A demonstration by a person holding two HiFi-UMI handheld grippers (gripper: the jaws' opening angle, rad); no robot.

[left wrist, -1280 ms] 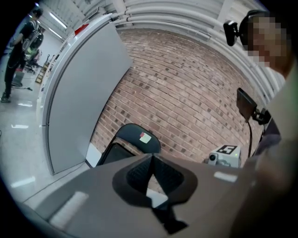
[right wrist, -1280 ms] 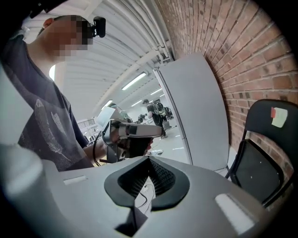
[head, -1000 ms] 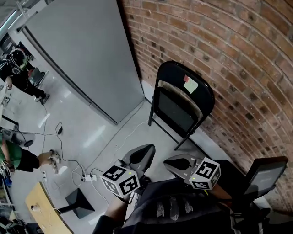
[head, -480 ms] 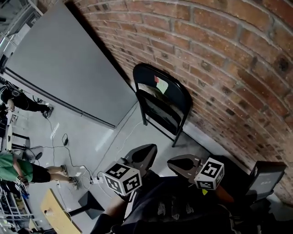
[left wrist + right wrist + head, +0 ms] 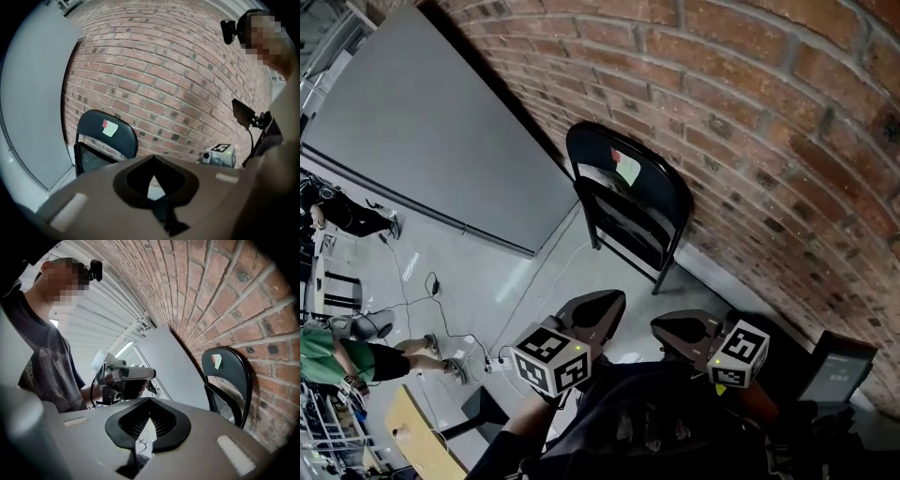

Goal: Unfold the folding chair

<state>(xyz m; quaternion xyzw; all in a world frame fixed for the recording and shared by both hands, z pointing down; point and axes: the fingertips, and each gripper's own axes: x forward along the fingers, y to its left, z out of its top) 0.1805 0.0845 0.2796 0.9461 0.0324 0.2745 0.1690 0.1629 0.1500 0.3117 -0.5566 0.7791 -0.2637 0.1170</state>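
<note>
A black folding chair [image 5: 628, 206] leans folded against the brick wall [image 5: 769, 122], with a red and white sticker on its back. The chair [image 5: 105, 140] also shows at the left of the left gripper view, and the same chair [image 5: 229, 380] at the right of the right gripper view. My left gripper [image 5: 602, 307] and right gripper [image 5: 680, 328] hover side by side in front of the chair, well short of it. Both are shut with nothing between their jaws. Neither touches the chair.
A large grey panel [image 5: 422, 122] leans on the wall left of the chair. Cables and a power strip [image 5: 492, 366] lie on the grey floor. People [image 5: 347, 352] stand at the far left. A wooden table corner [image 5: 422, 441] and a black monitor [image 5: 834, 370] flank me.
The view has swung left and closer to the wall, so the chair now sits higher and further left in the picture. Both grippers stay shut and have moved along together.
</note>
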